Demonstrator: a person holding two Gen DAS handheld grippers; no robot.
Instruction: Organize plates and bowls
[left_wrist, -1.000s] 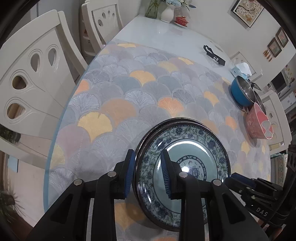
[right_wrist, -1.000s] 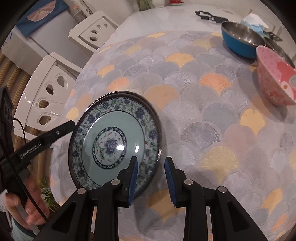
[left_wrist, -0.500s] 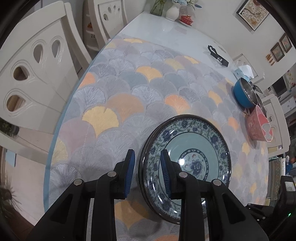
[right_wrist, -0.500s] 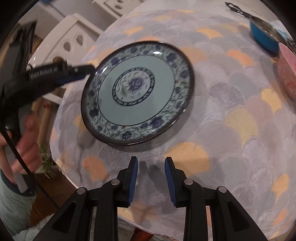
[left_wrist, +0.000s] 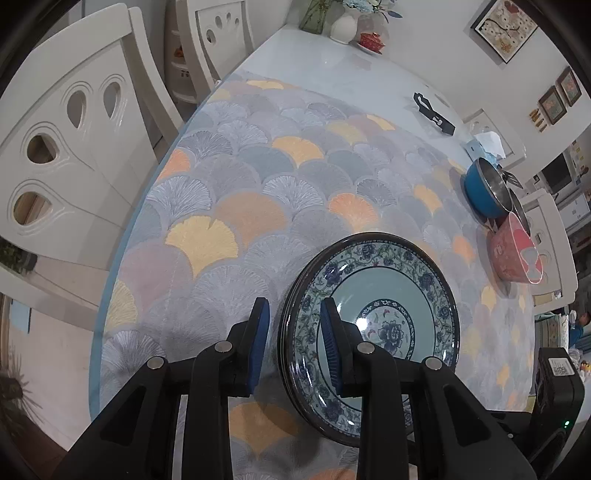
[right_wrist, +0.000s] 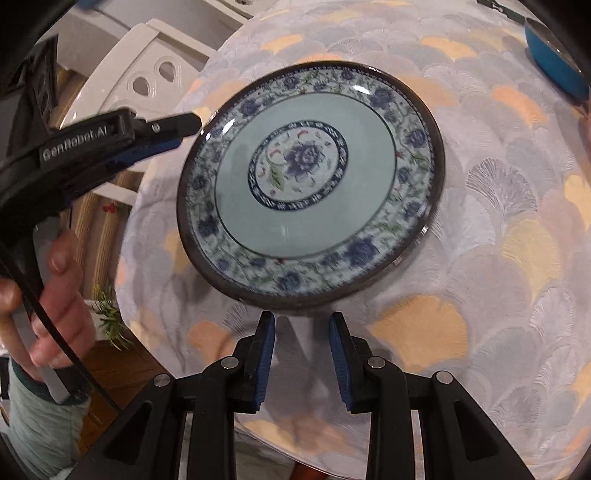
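Plate rim straddled, nothing clamped yet

Plates (left_wrist: 373, 325) sit stacked near the surface's near edge, blue floral pattern up, with at least one more dark rim showing beneath the top one in the left wrist view. The left gripper (left_wrist: 293, 343) has its fingers apart, one either side of the stack's rim at about nine o'clock, and I can't tell whether either blue pad actually touches. The right gripper (right_wrist: 301, 354) hangs just short of the stack's six o'clock edge, fingers apart and holding nothing.

Here's the danger: close on that rim and the fingers may catch only the top plate, or bite both unevenly, and glazed ceramic gripped at one edge likes to pivot and slip. The stack sits close to the edge of the patterned tablecloth (left_wrist: 258, 166), so a shove instead of a grip could push it toward the drop, and the cloth itself could drag.

Further out at two o'clock, the pink bowl (left_wrist: 517, 254) and blue pot (left_wrist: 482, 192) sit close together by the far edge; a swung plate could clip them. White chairs (left_wrist: 74, 140) crowd the nine o'clock side.
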